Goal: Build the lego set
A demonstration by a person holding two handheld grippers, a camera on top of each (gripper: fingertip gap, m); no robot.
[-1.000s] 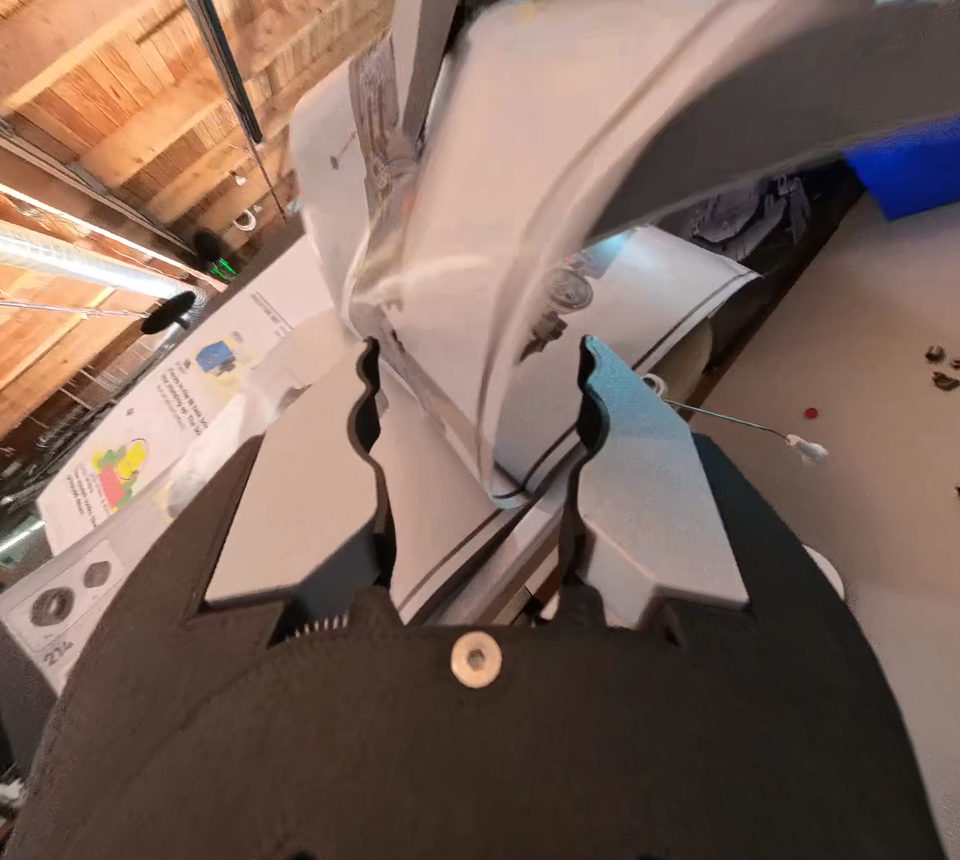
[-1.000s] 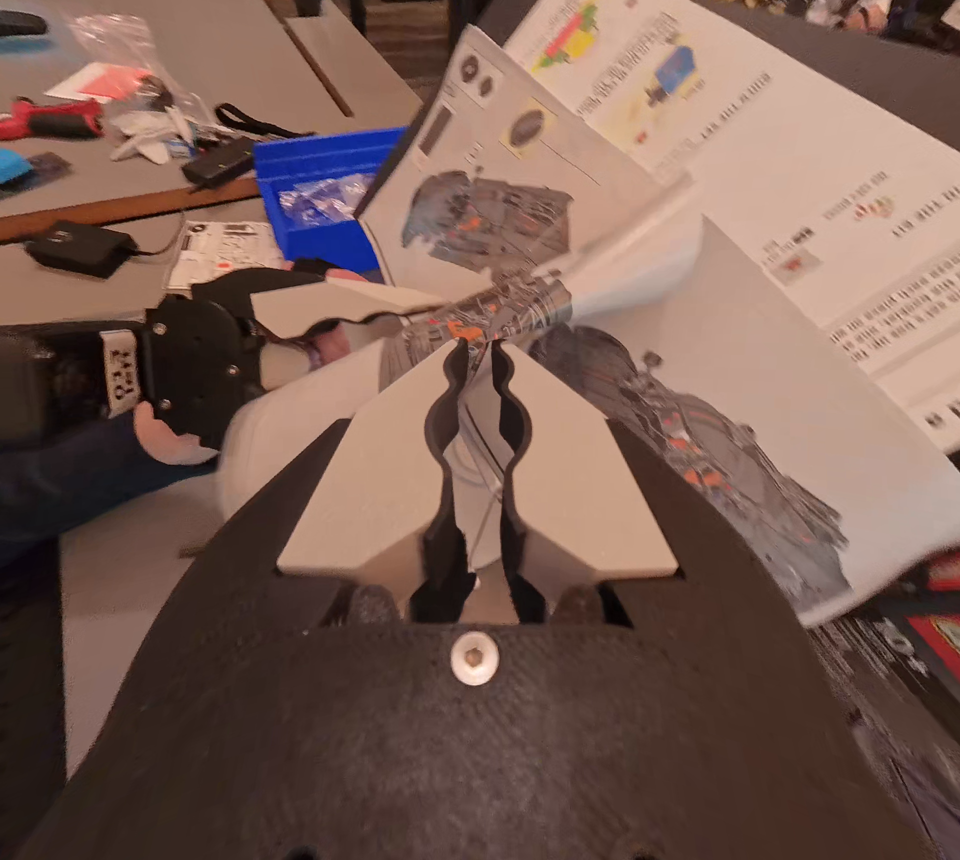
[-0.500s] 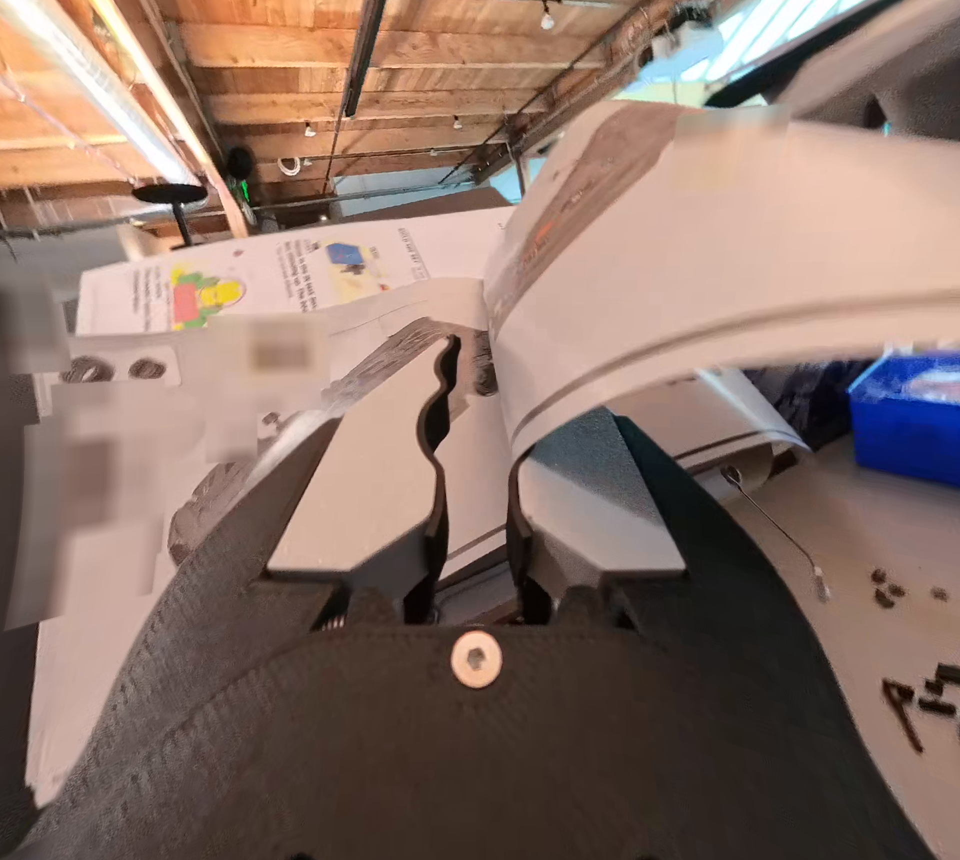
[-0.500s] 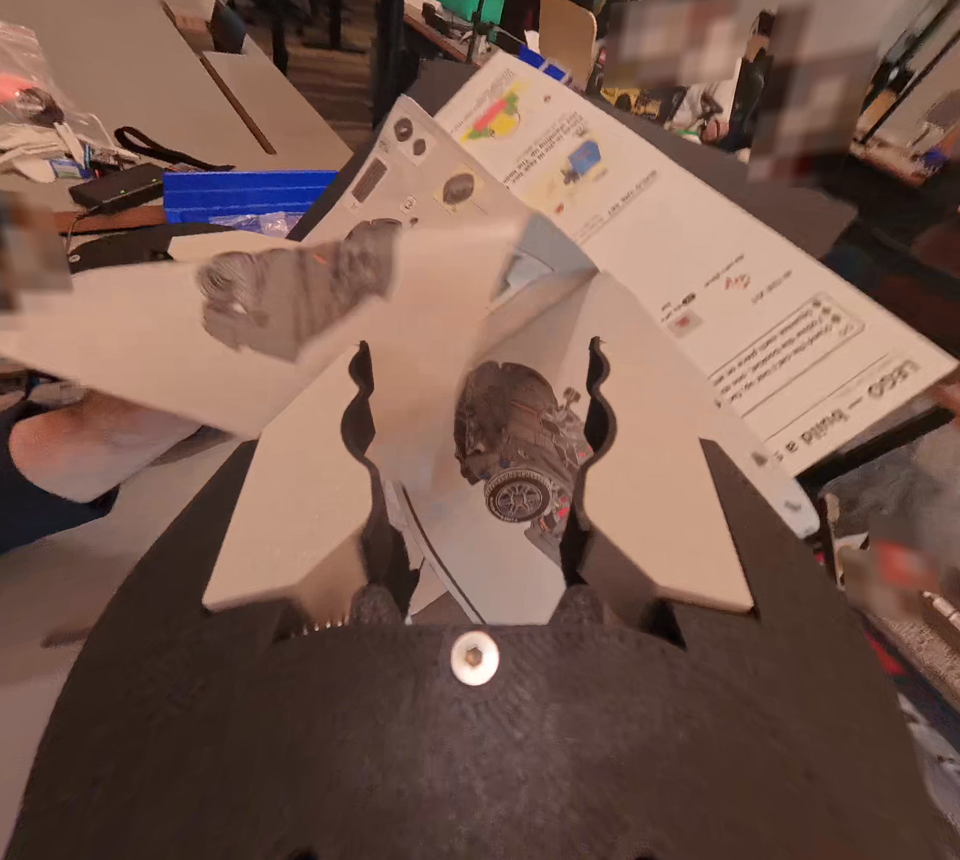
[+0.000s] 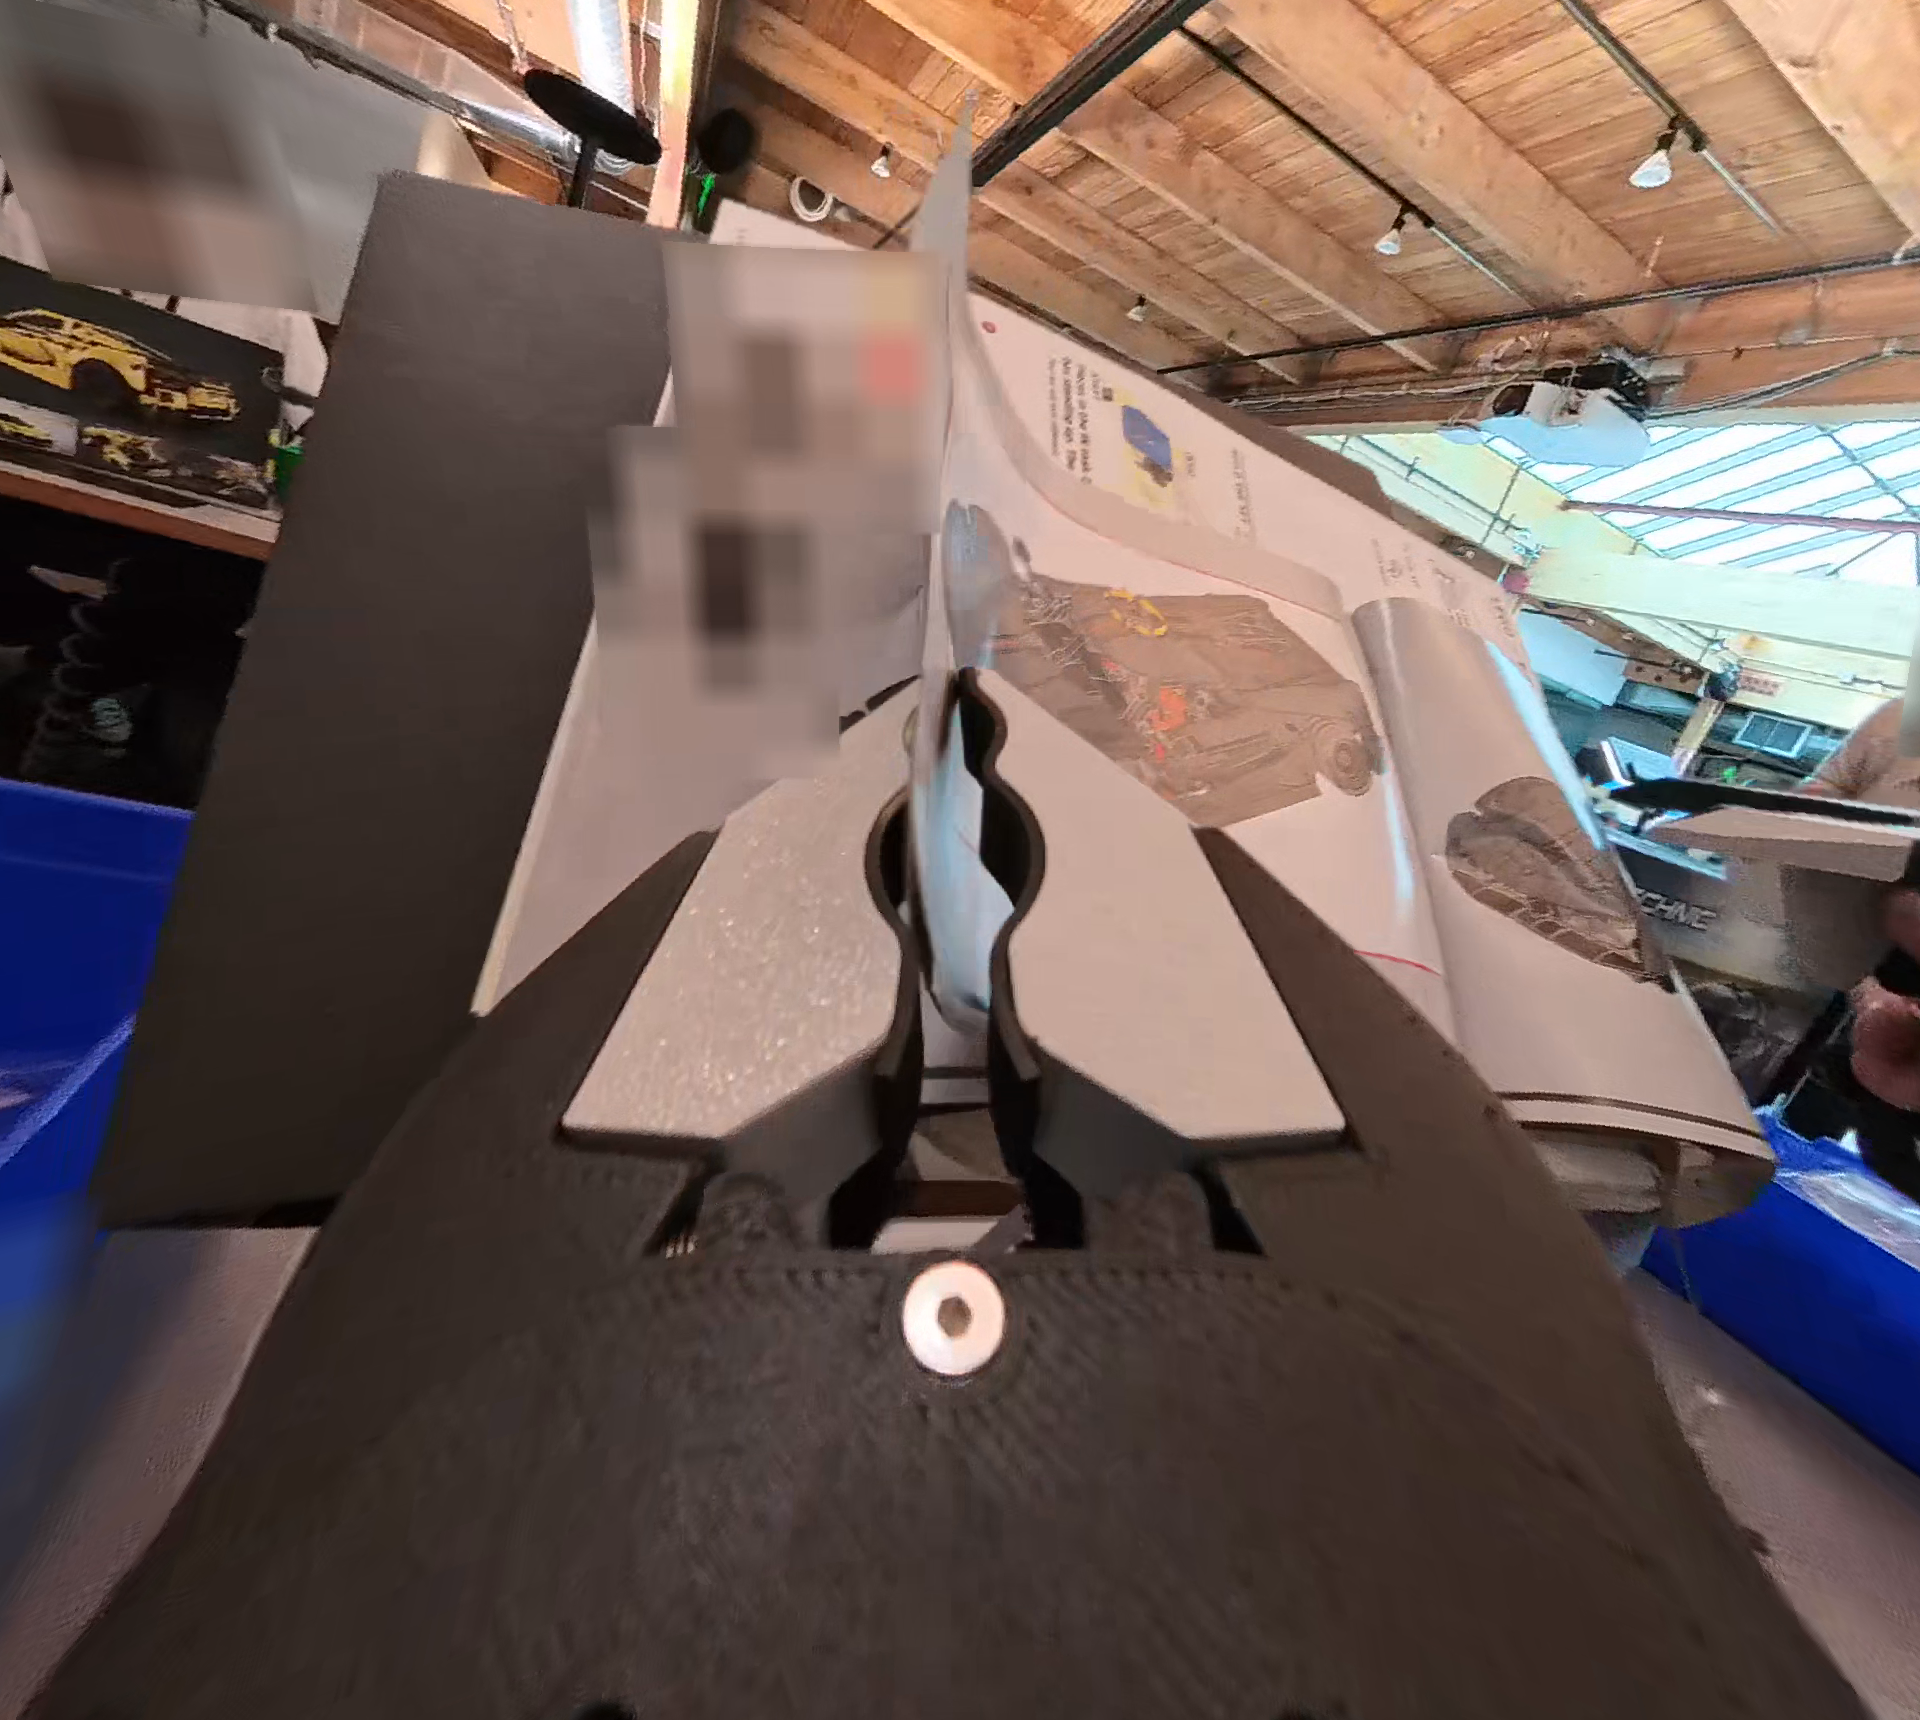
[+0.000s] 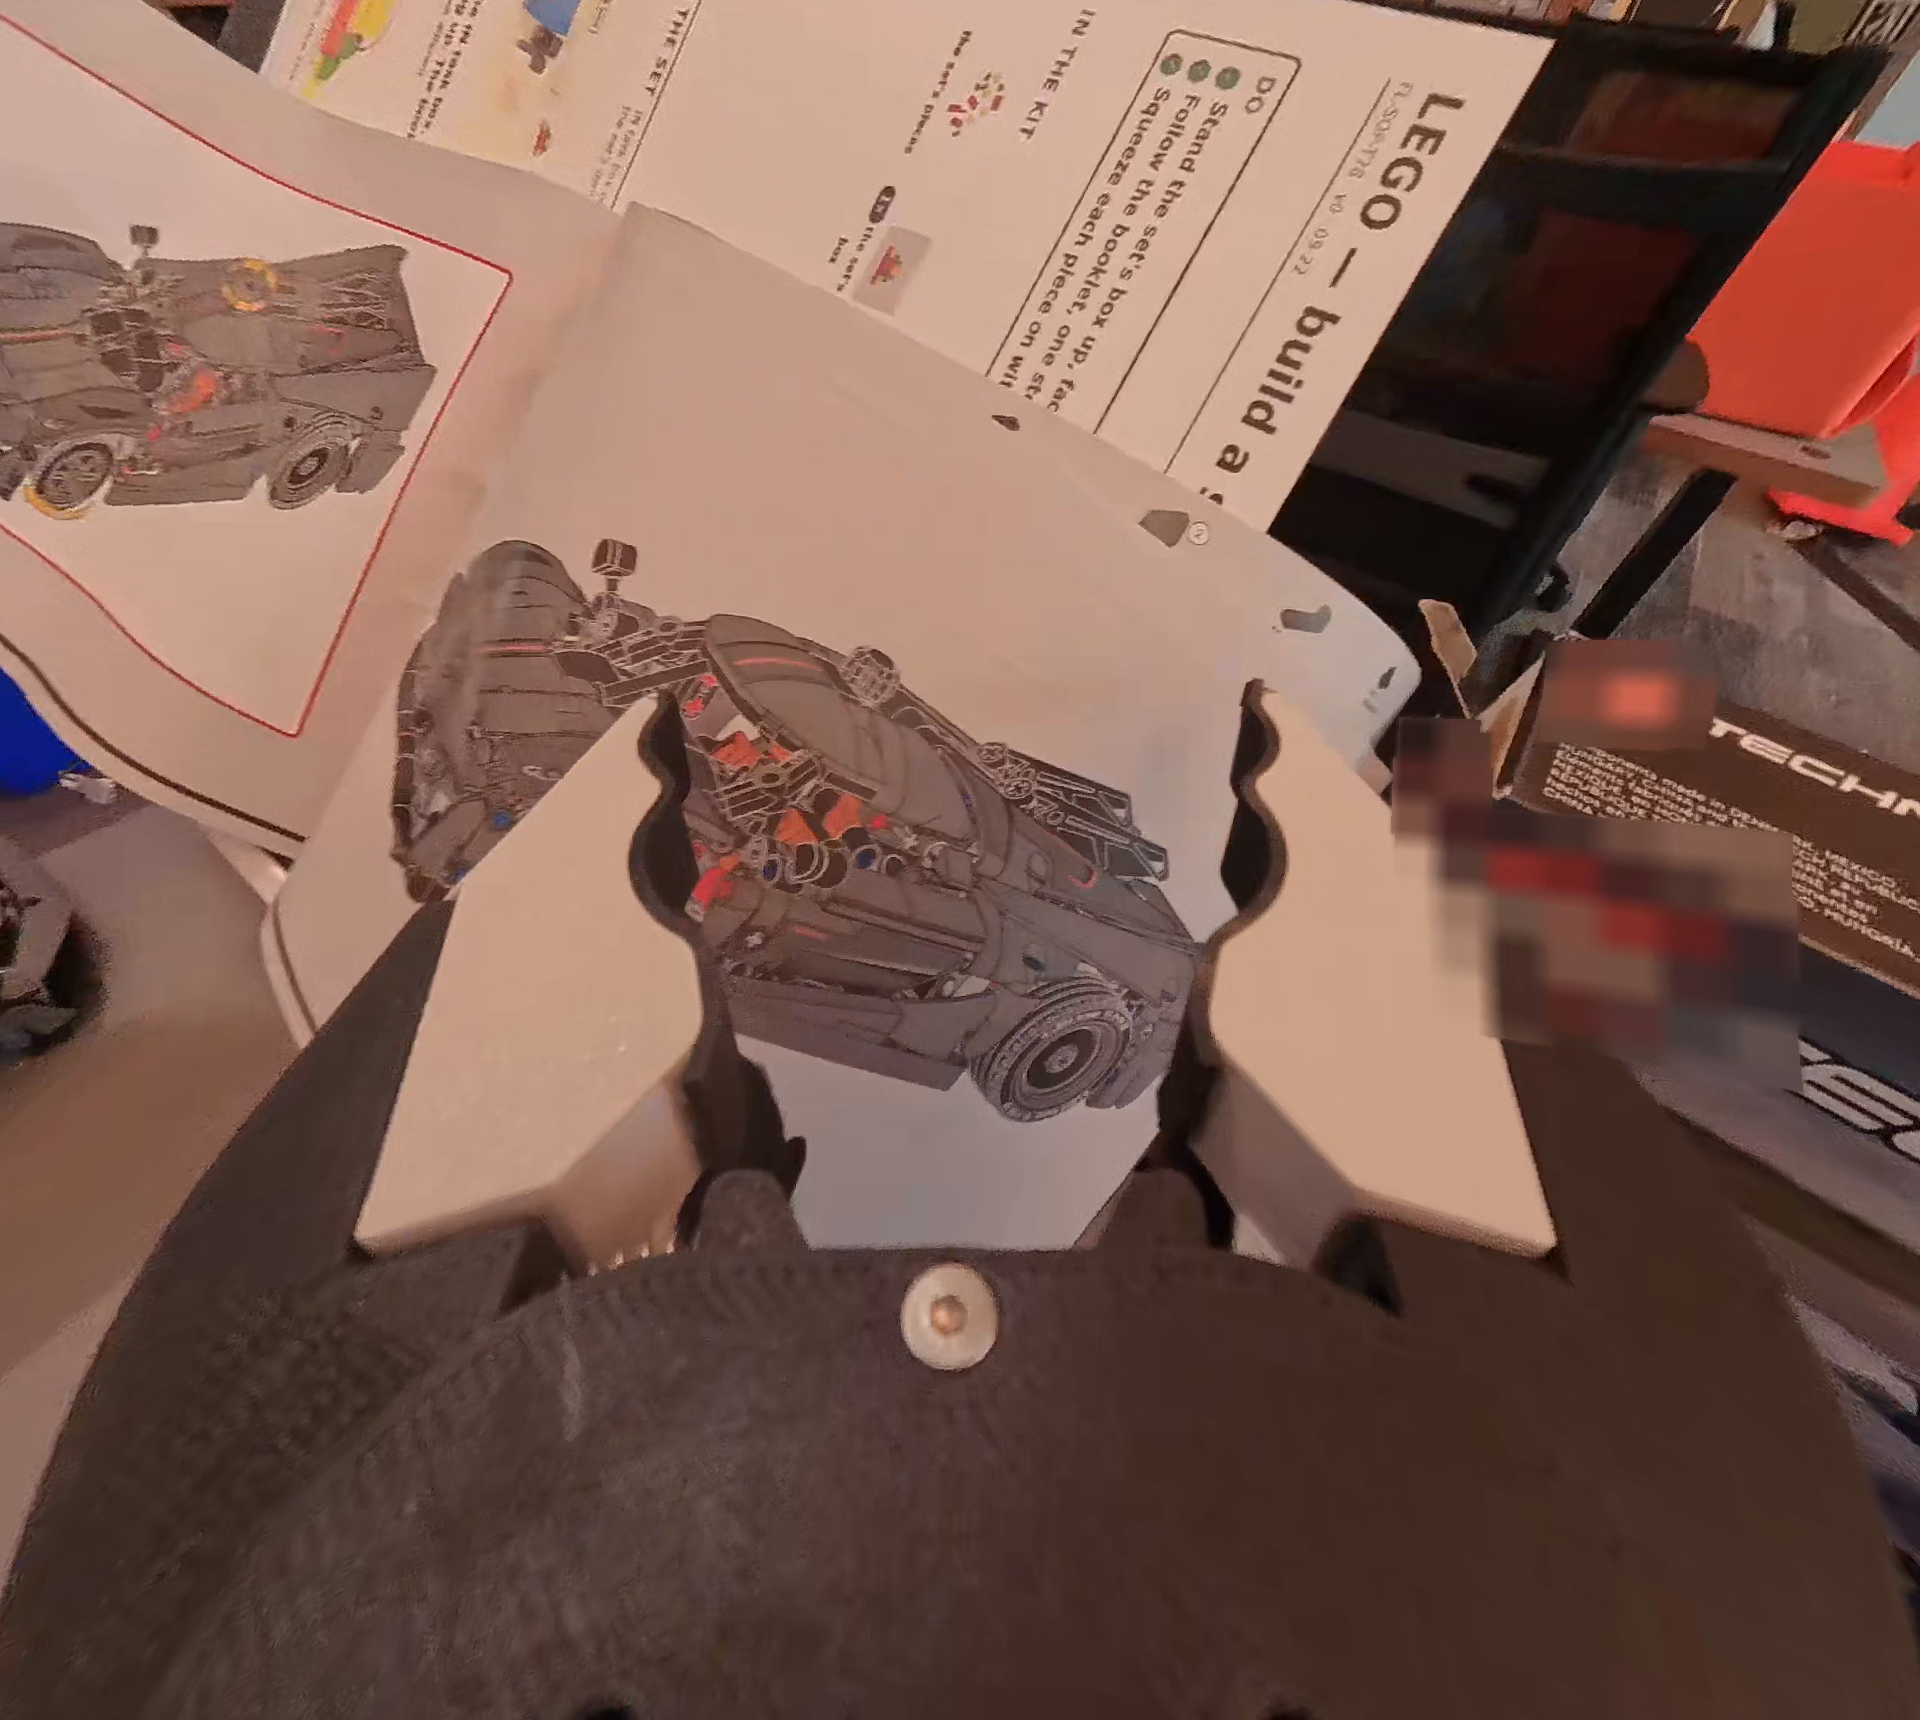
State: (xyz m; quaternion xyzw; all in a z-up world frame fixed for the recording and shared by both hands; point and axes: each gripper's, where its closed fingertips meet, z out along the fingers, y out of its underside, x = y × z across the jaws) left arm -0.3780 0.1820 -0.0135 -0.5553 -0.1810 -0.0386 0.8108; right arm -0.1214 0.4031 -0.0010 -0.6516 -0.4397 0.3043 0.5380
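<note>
The instruction booklet lies open, its pages printed with a grey car model. In the left wrist view my left gripper [image 5: 951, 735] is shut on one booklet page [image 5: 940, 465] and holds it up on edge; further booklet pages [image 5: 1226, 714] lie open to the right. In the right wrist view my right gripper [image 6: 951, 756] is open and empty, its fingers [image 6: 582, 964] spread just above the right-hand booklet page [image 6: 935, 652]. The left-hand page [image 6: 208, 361] bows upward.
A white printed sheet [image 6: 935, 112] leans on a dark board [image 5: 416, 631] behind the booklet. Blue bins [image 5: 62, 943] stand at both sides. A dark set box [image 6: 1766, 818] lies right, an orange object [image 6: 1808, 320] beyond it. Spacing between my two grippers at the tips: around 35 cm.
My right gripper let go of the pages and opened wide. My left gripper closed on a page and swung it upright, turning leftward. The booklet now lies flatter on the right.
</note>
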